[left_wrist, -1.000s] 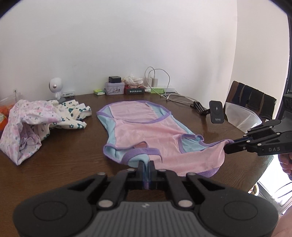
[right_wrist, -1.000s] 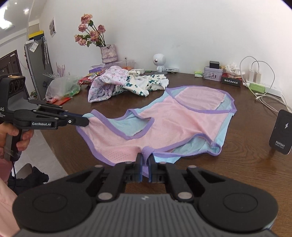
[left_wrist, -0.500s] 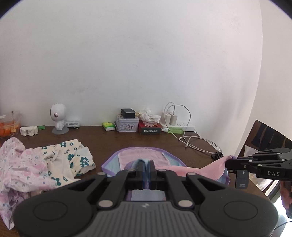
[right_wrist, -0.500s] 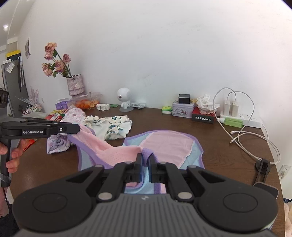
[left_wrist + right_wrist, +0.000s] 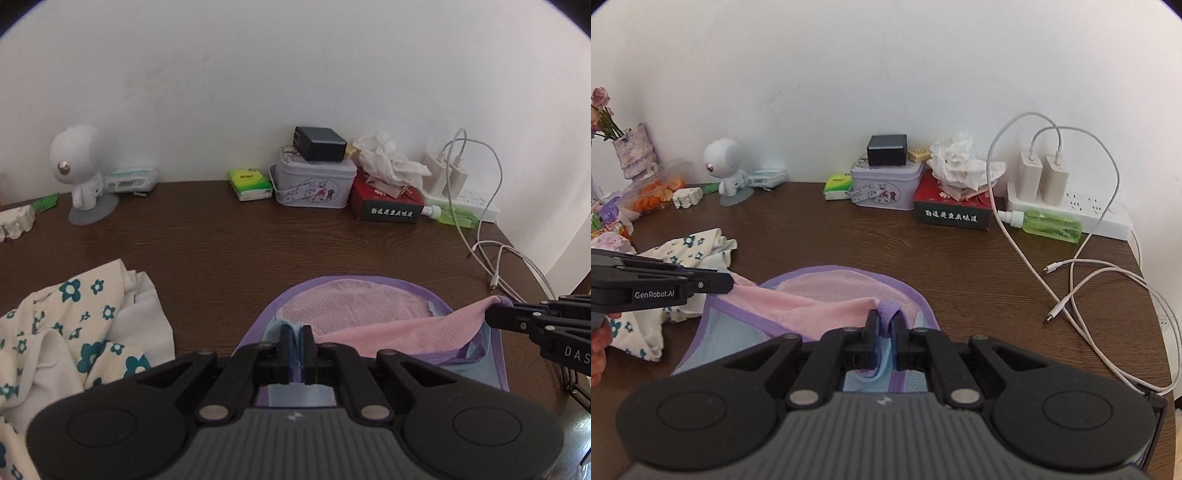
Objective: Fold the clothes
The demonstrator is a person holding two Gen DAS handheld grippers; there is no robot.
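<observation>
While the pink garment (image 5: 373,314) lies partly on the brown table (image 5: 229,243), its near edge is lifted and doubled over toward the wall, so that the pink layer hangs above the purple-trimmed blue portion resting on the wood. The left gripper (image 5: 295,334) has its fingers pressed together on a light-blue fold of that garment; fabric shows in the narrow slot between the pads. The right gripper (image 5: 885,323) is likewise clamped on the garment, with a purple strap loop bulging up between its fingertips. Seen from the left wrist, the right gripper enters from the right edge, nipping a pink corner; seen from the right wrist, the left gripper enters from the left edge, holding the opposite pink corner, with part of a hand (image 5: 598,343) visible beneath it.

A cream floral garment (image 5: 85,332) lies crumpled on the table to the left of the pink one, apart from it. Along the wall stand a white robot figure (image 5: 79,170), a green tissue pack (image 5: 249,182), a lavender tin (image 5: 314,184) with a black box (image 5: 319,144) on top, a red carton (image 5: 388,205) topped with crumpled tissue, and a white power strip (image 5: 1071,214) with two chargers and trailing cables. A green bottle (image 5: 1049,225) lies on its side in front of the strip.
</observation>
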